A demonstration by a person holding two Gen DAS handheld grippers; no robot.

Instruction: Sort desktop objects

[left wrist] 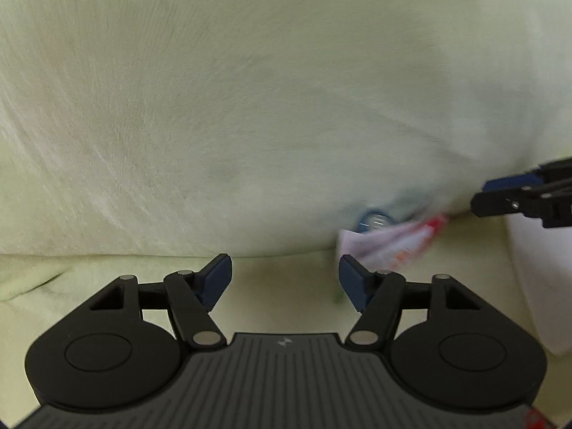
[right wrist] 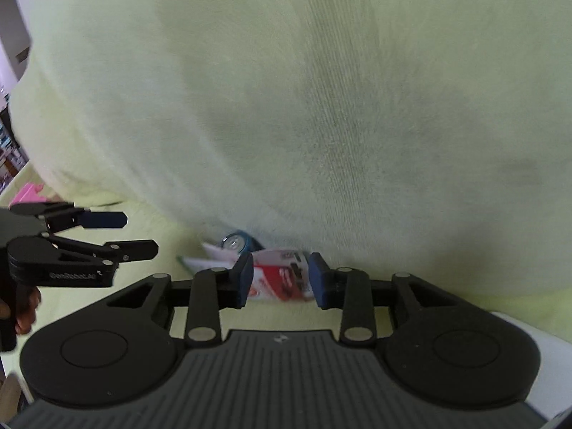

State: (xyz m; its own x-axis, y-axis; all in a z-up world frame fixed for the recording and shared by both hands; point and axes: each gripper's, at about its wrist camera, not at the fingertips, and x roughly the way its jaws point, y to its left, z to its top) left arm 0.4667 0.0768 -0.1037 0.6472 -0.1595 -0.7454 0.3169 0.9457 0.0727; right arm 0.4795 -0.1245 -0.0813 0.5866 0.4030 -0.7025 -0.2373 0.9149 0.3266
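Note:
A white and red paper packet [right wrist: 286, 275] lies on the yellow-green cloth surface, blurred, right at the tips of my right gripper [right wrist: 280, 279]. That gripper is open, and the packet shows in the gap between its blue pads [right wrist: 243, 279]. Behind the packet sits a small round blue object [right wrist: 237, 241] with a clear face. In the left wrist view the packet [left wrist: 389, 243] and the blue object [left wrist: 375, 220] lie ahead and to the right of my left gripper [left wrist: 286, 279], which is open with nothing in it. The right gripper [left wrist: 482, 195] enters from the right edge.
A large bulge of pale yellow-green fabric [left wrist: 250, 107] fills most of both views and overhangs the objects. A white object [left wrist: 536, 268] stands at the right. A pink thing [right wrist: 26, 193] lies far left, behind the left gripper [right wrist: 139, 233], which a hand [right wrist: 25, 314] holds.

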